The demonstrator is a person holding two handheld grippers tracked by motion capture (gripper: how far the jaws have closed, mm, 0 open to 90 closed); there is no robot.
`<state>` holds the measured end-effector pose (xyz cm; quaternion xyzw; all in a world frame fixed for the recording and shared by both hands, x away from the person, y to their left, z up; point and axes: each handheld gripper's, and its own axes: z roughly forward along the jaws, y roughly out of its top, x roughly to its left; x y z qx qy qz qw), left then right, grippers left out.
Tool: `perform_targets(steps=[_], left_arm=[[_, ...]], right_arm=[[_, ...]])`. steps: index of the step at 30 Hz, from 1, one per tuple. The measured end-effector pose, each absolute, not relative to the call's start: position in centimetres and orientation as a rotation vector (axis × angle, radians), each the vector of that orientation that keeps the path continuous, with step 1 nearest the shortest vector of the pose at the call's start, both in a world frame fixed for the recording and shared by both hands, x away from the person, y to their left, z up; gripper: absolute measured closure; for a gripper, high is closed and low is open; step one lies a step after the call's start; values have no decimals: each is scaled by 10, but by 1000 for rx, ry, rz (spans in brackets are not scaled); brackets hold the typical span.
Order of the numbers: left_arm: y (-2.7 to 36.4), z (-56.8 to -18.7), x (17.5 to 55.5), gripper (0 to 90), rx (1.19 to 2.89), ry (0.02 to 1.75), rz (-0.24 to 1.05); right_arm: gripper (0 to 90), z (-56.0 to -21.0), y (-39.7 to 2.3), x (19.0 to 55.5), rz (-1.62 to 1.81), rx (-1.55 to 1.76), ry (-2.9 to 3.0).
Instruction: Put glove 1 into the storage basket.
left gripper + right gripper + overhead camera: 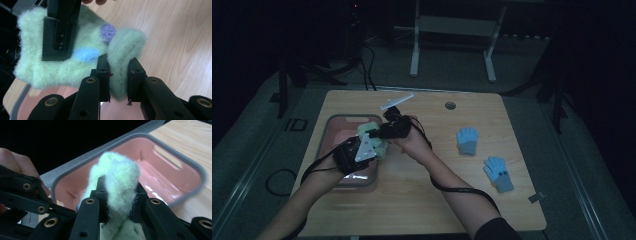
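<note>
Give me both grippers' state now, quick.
Left gripper: shut on the green fuzzy glove, pinching one edge.
Right gripper: shut on the same glove, above the pink bin.

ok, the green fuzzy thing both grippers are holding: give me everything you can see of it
The green glove looks like soft, fuzzy pale-green wool, with a blue patch and a purple dot on it. It hangs limp and bunched in the air, over the pink bin's right edge. The left gripper is shut on one fold; the right gripper is shut on another bunch.
</note>
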<state>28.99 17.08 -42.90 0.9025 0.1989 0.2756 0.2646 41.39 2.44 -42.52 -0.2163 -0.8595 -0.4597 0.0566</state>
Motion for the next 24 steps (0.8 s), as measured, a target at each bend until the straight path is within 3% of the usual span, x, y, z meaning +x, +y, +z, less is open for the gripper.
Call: perform_targets(steps=[13, 24], left_arm=[[225, -451, 281, 761, 2424, 675, 716], [230, -486, 300, 760, 2462, 714, 596]], right_arm=[[743, -447, 91, 411, -1331, -579, -2616], [742, -482, 101, 420, -1219, -670, -2631]])
